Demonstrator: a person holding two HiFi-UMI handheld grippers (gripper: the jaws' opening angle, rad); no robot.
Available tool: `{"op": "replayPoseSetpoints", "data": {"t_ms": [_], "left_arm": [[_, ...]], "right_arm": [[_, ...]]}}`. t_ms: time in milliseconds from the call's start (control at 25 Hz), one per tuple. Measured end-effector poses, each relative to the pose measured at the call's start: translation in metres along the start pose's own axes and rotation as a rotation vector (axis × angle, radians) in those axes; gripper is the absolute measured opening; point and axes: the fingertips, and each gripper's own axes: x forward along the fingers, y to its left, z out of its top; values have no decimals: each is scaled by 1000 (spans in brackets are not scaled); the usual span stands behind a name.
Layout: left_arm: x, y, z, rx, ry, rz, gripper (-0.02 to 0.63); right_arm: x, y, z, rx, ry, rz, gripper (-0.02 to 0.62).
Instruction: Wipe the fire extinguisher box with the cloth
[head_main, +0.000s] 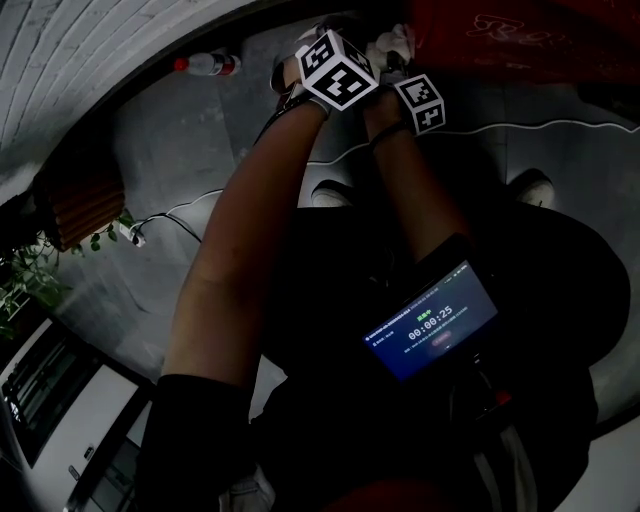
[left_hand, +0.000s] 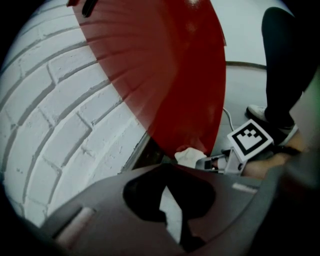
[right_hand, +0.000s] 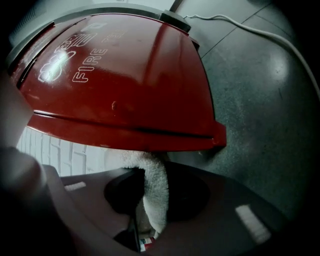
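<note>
The red fire extinguisher box (right_hand: 125, 80) stands on the floor against a white brick wall; the head view shows it at the top right (head_main: 530, 40). My right gripper (right_hand: 145, 172) is shut on a white terry cloth (right_hand: 155, 190), which is pressed under the box's lower front edge. In the left gripper view the same cloth (left_hand: 190, 156) touches the box's bottom corner (left_hand: 165, 70). My left gripper (left_hand: 166, 187) is shut and holds nothing. It hangs just left of the right one, close to the box's side. Both marker cubes sit side by side in the head view (head_main: 338, 68).
A white brick wall (left_hand: 55, 115) runs behind the box. A white cable (right_hand: 250, 30) crosses the grey floor. A bottle with a red cap (head_main: 208, 66) lies far left. A potted plant (head_main: 30, 270) stands at the left edge. The person's shoes (head_main: 530, 185) are planted near the box.
</note>
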Motion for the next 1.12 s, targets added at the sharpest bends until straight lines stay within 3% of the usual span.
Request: {"op": "replayPoseSetpoints", "data": {"t_ms": [240, 360, 520, 800, 1120], "left_arm": [[-3, 1, -6, -4, 14, 3, 0], [-8, 8, -8, -20, 9, 20, 0], [-15, 19, -9, -62, -17, 48, 0], [-51, 51, -18, -128, -67, 149, 0], [-112, 84, -14, -264, -156, 276, 0]], "right_arm": [[2, -13, 0, -11, 5, -41, 89], [2, -4, -7, -107, 53, -20, 87], [-1, 38, -26, -344, 137, 99, 87], [-30, 123, -45, -569, 176, 315, 89], [-75, 200, -78, -940, 225, 484, 91]]}}
